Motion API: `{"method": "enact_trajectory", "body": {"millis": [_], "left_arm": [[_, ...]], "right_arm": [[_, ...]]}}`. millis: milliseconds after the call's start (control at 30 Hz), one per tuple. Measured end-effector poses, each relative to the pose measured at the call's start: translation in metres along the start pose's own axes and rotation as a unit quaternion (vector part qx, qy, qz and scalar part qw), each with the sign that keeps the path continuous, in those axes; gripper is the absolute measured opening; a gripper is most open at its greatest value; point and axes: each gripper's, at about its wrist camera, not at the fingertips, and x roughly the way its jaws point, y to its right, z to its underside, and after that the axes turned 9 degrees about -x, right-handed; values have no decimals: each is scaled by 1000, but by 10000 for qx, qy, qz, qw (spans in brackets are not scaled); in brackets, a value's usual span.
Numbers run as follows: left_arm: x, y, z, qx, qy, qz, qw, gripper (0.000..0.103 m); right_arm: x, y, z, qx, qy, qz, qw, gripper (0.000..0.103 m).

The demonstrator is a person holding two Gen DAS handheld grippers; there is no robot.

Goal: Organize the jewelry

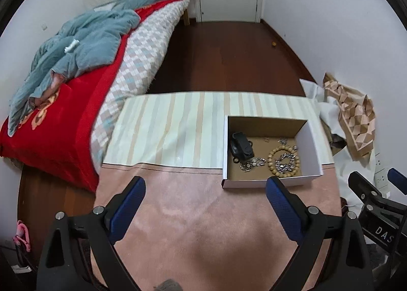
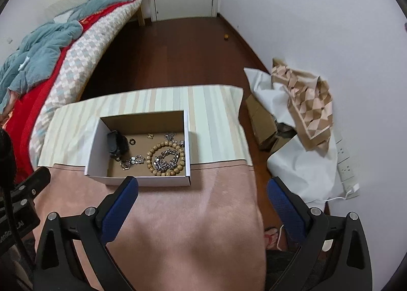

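A white cardboard box (image 1: 264, 184) (image 2: 142, 181) stands on the table. Inside lie a wooden bead bracelet (image 1: 272, 153) (image 2: 152, 149), silver chains (image 1: 283, 163) (image 2: 166, 158), a second silver chain (image 1: 250, 163) (image 2: 131, 160), a black watch (image 1: 240, 148) (image 2: 117, 144), a small black ring (image 2: 132, 141) and small earrings (image 2: 150, 135). My left gripper (image 1: 205, 185) is open and empty over the pink cloth, near the box's front left. My right gripper (image 2: 202, 186) is open and empty, in front of the box's right corner.
The table carries a pink cloth (image 1: 198, 214) (image 2: 178, 214) and a striped cloth (image 1: 173, 128) (image 2: 216, 123). A bed (image 1: 76, 87) with a red blanket stands at left. White bags and patterned paper (image 2: 305, 105) lie on the floor at right, by the wall.
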Motion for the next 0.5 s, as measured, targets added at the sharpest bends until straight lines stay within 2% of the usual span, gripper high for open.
{"method": "enact_trajectory", "body": {"millis": [500], "left_arm": [[-132,-4,19,139,651,420,9969,97]], "right_arm": [[-158,15,33,0,867,155,9961,102]]}}
